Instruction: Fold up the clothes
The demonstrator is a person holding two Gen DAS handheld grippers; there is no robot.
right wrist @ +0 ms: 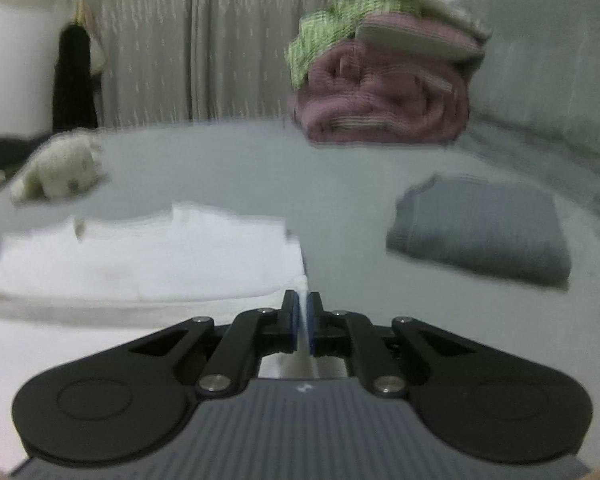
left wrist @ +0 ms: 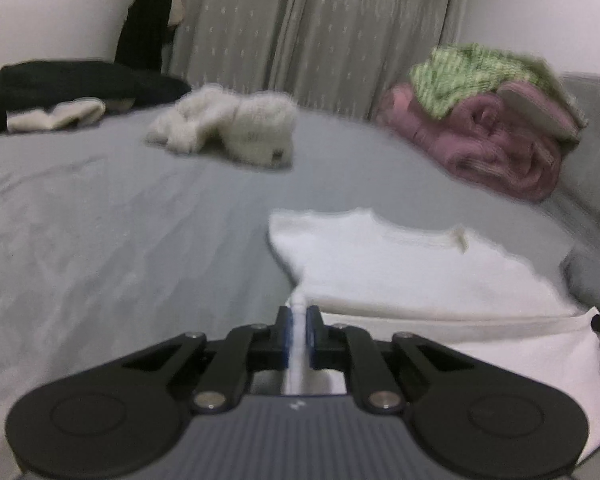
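Pinching white garment (left wrist: 400, 264) | left tool (left wrist: 299, 334), right tool (right wrist: 303, 322) clamped on its edge | half-folded

Both wrist views are smeared by motion blur. In the right wrist view the pink and green pile (right wrist: 380, 76) at one o'clock is streaked, its separate items hard to tell apart. The dark clothing (left wrist: 80, 84) at ten o'clock runs off the left wrist view's edge. The white garment (left wrist: 420, 272) is cut off at four o'clock.
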